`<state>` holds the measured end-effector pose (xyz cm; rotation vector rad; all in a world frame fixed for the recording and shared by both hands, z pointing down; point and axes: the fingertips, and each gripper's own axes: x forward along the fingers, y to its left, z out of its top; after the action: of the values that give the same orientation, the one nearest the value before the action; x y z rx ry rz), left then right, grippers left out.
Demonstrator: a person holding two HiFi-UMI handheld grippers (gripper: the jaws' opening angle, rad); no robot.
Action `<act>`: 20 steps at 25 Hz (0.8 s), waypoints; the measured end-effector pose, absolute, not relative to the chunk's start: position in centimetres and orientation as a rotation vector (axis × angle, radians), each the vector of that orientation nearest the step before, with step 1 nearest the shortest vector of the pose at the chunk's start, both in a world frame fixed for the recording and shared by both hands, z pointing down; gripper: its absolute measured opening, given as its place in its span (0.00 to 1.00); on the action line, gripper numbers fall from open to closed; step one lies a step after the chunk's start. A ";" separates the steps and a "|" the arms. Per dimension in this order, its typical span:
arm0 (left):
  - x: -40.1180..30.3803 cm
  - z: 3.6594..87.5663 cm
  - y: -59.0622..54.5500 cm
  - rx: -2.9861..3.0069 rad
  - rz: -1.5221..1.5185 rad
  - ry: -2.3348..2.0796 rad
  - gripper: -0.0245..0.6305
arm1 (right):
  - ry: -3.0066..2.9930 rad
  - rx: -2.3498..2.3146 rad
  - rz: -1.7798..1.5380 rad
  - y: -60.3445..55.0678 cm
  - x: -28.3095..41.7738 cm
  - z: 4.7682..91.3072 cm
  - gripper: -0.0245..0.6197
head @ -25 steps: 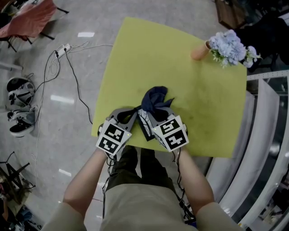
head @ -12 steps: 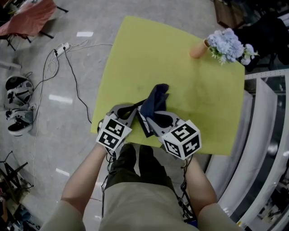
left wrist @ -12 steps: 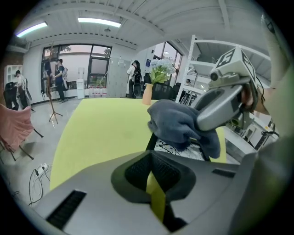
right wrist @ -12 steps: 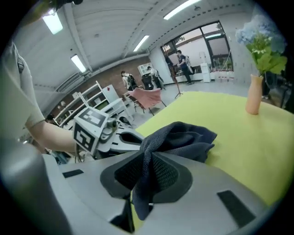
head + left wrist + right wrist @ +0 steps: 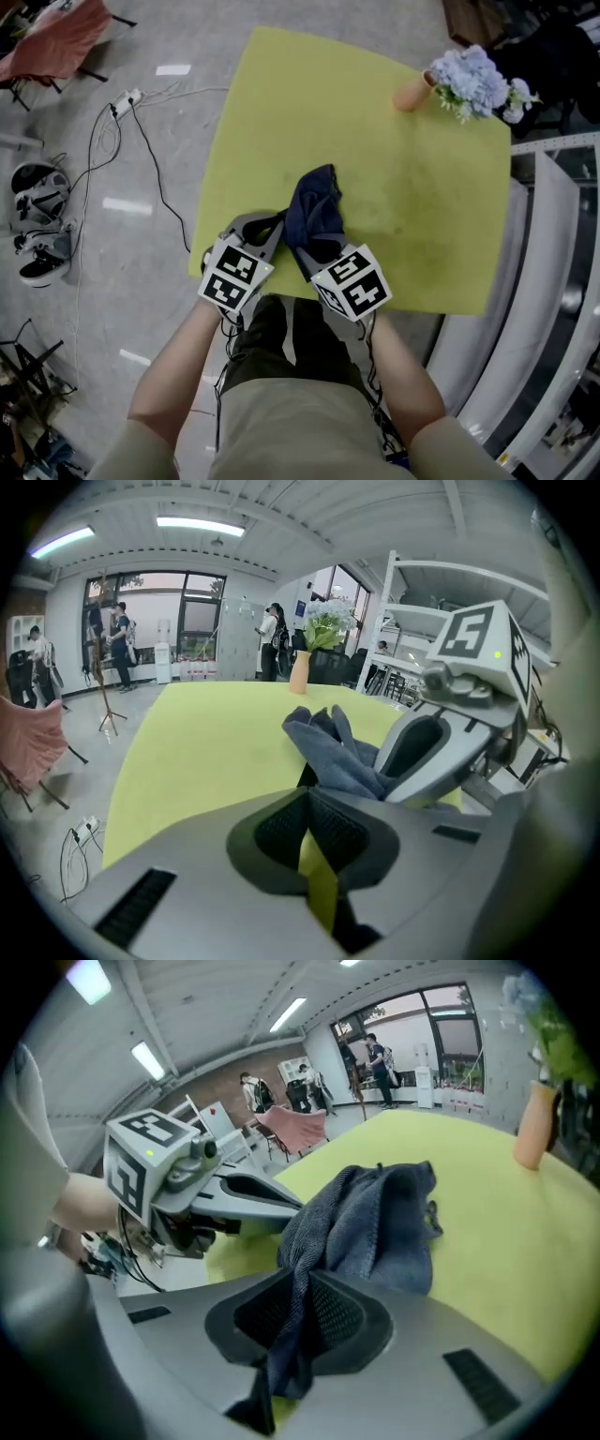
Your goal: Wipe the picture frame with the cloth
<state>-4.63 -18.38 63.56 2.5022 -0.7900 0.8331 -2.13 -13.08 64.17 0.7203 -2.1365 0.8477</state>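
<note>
Left hand-held gripper: your grey, ribbed jaws are pinched nearly together on a thin dark edge.
Picture frame: that slim black edge at your left jaw tips; the rest is hidden behind the cloth.
Cloth: dark blue, soft and looped, crumpled just ahead of your right jaws.
Right hand-held gripper: jaws clamped tight on a fold of the cloth.
Desk: flat, matte yellow-green top beneath both.
Vase: slim, peach, far ahead and right of your right hand-held gripper, holding pale blue flowers.

Bright, even ceiling-strip light — fisheye-warped edges, blurred foreground.
</note>
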 end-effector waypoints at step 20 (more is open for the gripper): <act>-4.7 63.5 -18.2 2.505 0.841 -0.776 0.05 | -2.359 0.741 0.944 -10.0 -1.8 57.8 0.13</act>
<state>-4.72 -18.21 63.54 2.5054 -0.7756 0.8406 -1.83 -9.97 57.83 0.7410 -2.3589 0.9441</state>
